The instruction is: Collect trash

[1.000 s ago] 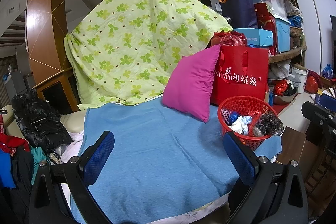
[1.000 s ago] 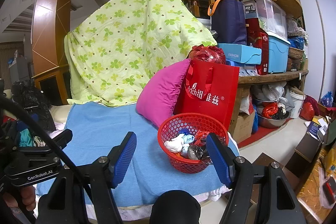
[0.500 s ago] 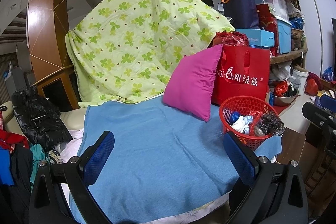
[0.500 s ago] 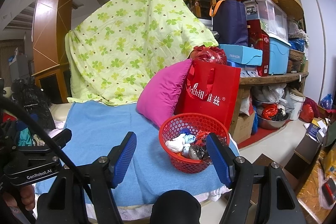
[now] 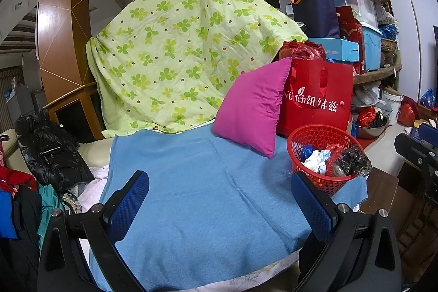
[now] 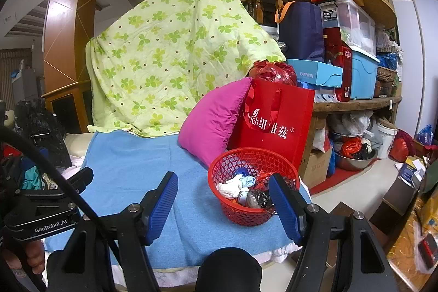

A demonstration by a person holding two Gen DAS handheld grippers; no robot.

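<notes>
A red mesh basket [image 5: 298, 140] [image 6: 227, 163] stands on the right front corner of a blue blanket [image 5: 191, 182] [image 6: 131, 160]. It holds crumpled white tissue [image 5: 314, 162] [image 6: 232, 185], a dark clear plastic bag [image 5: 351, 162] [image 6: 258, 199] and red and blue scraps. My left gripper [image 5: 220, 207] is open and empty, low over the blanket's front, left of the basket. My right gripper [image 6: 223, 205] is open and empty, its right finger [image 6: 283, 205] in front of the basket's near side.
A magenta pillow [image 5: 251, 103] and a red paper bag [image 5: 320, 100] stand behind the basket. A green clover quilt [image 5: 178, 45] hangs behind. Dark clothes [image 5: 49, 152] lie at left. Cluttered shelves [image 6: 356, 59] and floor items [image 6: 356, 152] fill the right.
Both views have shifted very slightly; the grippers stay open and empty. Nothing in the basket or on the blanket has moved.
</notes>
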